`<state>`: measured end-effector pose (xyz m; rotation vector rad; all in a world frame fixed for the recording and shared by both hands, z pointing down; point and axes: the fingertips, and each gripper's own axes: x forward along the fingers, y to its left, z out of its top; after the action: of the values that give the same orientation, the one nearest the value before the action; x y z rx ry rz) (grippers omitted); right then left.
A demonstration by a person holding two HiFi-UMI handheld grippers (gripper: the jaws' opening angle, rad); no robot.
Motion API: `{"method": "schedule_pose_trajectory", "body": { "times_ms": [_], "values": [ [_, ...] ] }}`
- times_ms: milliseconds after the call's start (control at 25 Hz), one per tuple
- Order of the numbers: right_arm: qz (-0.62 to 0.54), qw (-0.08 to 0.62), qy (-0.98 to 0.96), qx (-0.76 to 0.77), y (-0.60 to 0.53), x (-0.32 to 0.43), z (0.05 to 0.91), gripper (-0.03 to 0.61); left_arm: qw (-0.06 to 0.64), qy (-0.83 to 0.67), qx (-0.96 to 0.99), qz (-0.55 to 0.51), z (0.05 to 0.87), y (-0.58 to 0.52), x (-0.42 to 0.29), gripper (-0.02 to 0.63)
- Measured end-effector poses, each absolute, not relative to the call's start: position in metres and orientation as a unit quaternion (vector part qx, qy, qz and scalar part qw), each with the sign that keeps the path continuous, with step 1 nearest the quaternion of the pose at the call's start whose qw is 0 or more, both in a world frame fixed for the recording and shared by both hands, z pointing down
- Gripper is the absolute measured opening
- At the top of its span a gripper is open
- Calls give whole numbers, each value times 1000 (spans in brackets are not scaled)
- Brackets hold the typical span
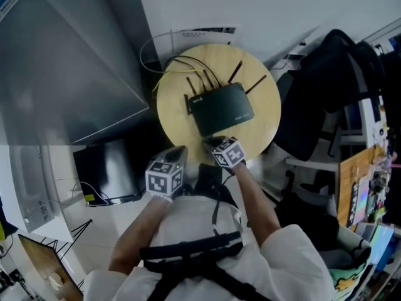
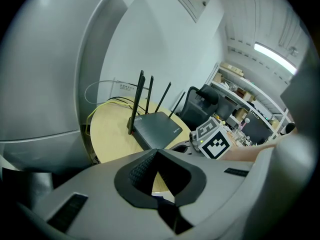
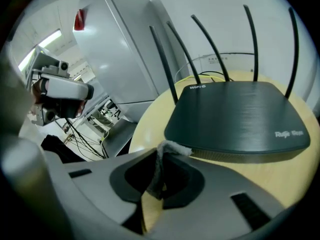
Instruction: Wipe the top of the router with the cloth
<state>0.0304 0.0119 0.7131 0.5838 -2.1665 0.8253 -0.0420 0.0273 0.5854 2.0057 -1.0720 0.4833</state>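
Observation:
A black router (image 1: pixel 222 108) with several upright antennas lies on a round wooden table (image 1: pixel 175 115). My right gripper (image 1: pixel 209 142) hovers at the router's near edge, shut on a thin grey cloth (image 3: pixel 170 148) that pokes up between its jaws just in front of the router (image 3: pixel 240 116). My left gripper (image 1: pixel 178 150) is held off the table's near-left edge, shut with nothing in it. From the left gripper view the router (image 2: pixel 157 126) is ahead and the right gripper's marker cube (image 2: pixel 214 141) sits to its right.
A tall grey cabinet (image 1: pixel 69 61) stands left of the table. Yellow and black cables (image 1: pixel 166 64) loop off the table's back. A black chair with a jacket (image 1: pixel 326 93) and cluttered shelves (image 1: pixel 369 168) crowd the right. A dark box (image 1: pixel 106 171) is on the floor.

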Motion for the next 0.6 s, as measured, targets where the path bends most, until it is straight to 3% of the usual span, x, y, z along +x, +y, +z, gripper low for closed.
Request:
{"method": "schedule_pose_trajectory", "body": {
  "times_ms": [600],
  "values": [
    [349,310,-813,347,-2,-31,688,40,386,-412,802,197,585,45,-82,-10]
  ]
}}
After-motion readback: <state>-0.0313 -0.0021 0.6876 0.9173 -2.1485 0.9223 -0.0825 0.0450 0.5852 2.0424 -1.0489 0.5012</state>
